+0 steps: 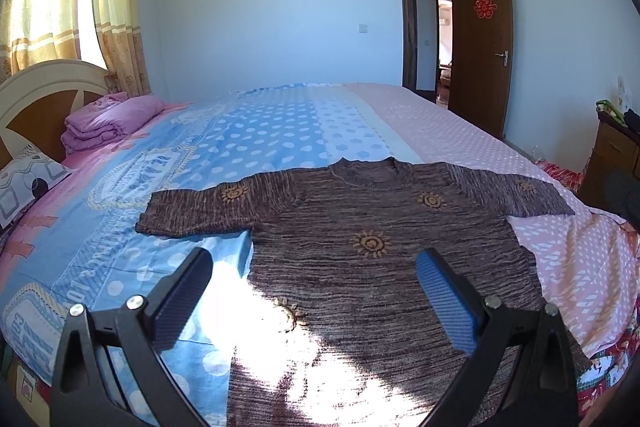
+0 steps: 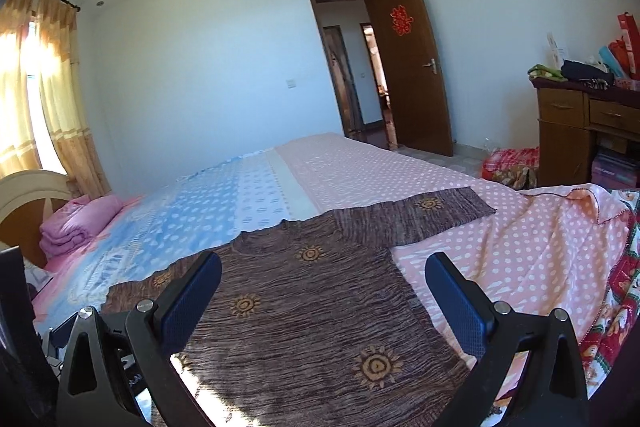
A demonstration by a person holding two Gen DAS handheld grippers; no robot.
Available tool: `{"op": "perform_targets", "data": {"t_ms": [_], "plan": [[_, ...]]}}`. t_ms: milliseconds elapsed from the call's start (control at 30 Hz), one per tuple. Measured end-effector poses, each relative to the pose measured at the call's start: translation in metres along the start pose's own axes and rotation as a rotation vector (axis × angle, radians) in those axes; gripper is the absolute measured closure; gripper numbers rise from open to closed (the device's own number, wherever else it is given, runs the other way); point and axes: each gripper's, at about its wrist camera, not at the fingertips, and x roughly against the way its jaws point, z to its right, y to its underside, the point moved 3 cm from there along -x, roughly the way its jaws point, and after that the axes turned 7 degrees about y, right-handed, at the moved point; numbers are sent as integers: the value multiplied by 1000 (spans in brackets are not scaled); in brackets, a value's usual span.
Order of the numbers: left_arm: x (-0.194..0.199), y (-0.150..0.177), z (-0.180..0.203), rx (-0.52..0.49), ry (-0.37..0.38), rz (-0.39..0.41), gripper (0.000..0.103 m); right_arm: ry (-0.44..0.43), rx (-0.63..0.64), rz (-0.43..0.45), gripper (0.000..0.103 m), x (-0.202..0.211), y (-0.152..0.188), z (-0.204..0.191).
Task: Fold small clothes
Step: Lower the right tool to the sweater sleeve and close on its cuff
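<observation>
A small brown knit sweater (image 1: 360,259) with yellow sun motifs lies flat and spread out on the bed, both sleeves stretched sideways, neck away from me. It also shows in the right wrist view (image 2: 304,307). My left gripper (image 1: 316,263) is open and empty, hovering above the sweater's lower left part. My right gripper (image 2: 324,275) is open and empty, hovering above the sweater's lower right part near its right edge.
The bed has a blue dotted sheet (image 1: 240,135) on the left and a pink dotted sheet (image 2: 500,247) on the right. A folded pink quilt (image 1: 108,119) lies by the headboard (image 1: 36,95). A wooden desk (image 2: 588,131) stands at the right, a door (image 2: 412,67) beyond.
</observation>
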Motion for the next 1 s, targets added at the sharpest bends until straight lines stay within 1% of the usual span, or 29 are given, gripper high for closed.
{"op": "perform_targets", "data": {"t_ms": [67,133,200,267,333,433,467,500,600,633,733,767,833,867,900,933,967,1000], "plan": [[-7,-2,-2,0,-2,-2,0,-10,-11,-59,1,-12,-6,-1],[-16,-6,-6,-2,-7,-5,0,18,27,-90,1,-23,-17,-4],[-25,-12,-10,-3,-6,-11,0,15,54,-86,1,-31,-35,-4],[-33,-17,-14,1,-3,-13,0,28,45,-84,1,-38,-57,7],[-43,-23,-21,13,11,-19,0,50,12,-101,1,-50,-80,25],[-65,-30,-31,33,75,-57,0,86,-87,-105,1,-67,-113,67],[-73,-32,-34,40,85,-66,0,101,-115,-118,1,-76,-124,83],[-82,-35,-38,46,82,-69,0,112,-145,-140,1,-85,-134,98],[-111,-41,-48,54,12,-66,0,98,-282,-181,1,-114,-157,146],[-123,-43,-51,60,-12,-72,0,96,-322,-195,1,-127,-162,160],[-151,-42,-59,83,-17,-100,0,185,-381,-216,1,-169,-165,198],[-159,-41,-61,89,-13,-112,0,209,-386,-233,1,-187,-162,209],[-176,-36,-64,101,-15,-137,0,256,-389,-310,1,-226,-149,230],[-183,-32,-65,111,-20,-147,0,283,-396,-333,1,-245,-139,241],[-190,-29,-67,123,-27,-154,0,297,-397,-348,4,-260,-130,249],[-197,-28,-69,133,-34,-162,0,310,-393,-372,9,-276,-122,256],[-203,-25,-70,142,-40,-166,0,309,-385,-404,25,-292,-114,262],[-207,-23,-71,146,-45,-166,0,297,-379,-437,46,-307,-108,266]]}}
